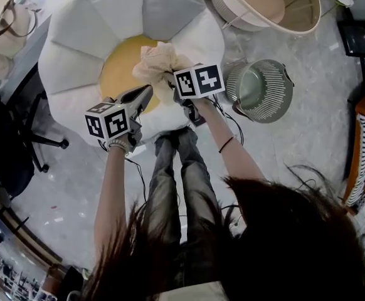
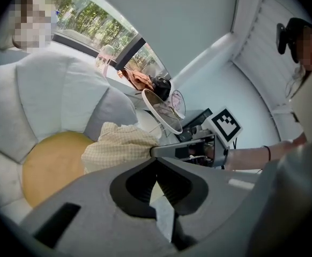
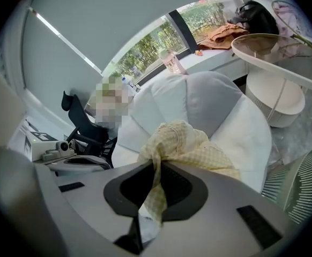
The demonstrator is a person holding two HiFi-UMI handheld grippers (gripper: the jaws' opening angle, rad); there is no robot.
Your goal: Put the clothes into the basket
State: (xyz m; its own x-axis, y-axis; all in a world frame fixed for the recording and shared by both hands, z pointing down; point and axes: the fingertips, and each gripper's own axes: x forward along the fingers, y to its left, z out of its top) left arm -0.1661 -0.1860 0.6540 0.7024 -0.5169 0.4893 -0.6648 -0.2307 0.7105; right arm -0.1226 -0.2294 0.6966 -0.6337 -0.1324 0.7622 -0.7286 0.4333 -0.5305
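Grey speckled floor, with a big white petal-shaped chair that has a yellow seat pad in the middle. Both grippers are up over that pad.

The right gripper is clamped down on the checked garment. You can see a tail of it running back through the jaws, and the bunched bulk sits just ahead of the tips. The left gripper has its jaws pressed together too, with a pale sliver of cloth between them. It looks like an edge of the same garment, whose main wad is just ahead of it and a bit to its left.

Handling-wise I'd guess it's super light and totally floppy, thin woven cotton or similar. It won't break and isn't really slippery, but it'll droop and swing from wherever it's pinched. A deep pinch on a folded bunch seems the safe grip, because a single edge could slide out.

Orientation is kinda meaningless right now since it's crumpled into a lump. If it has a long axis at all, it runs roughly from one gripper across to the other, with loose ends sagging below. I can't tell which end is the collar or the hem.

The green slatted basket is on the floor off to the right gripper's right side, clear of the chair.
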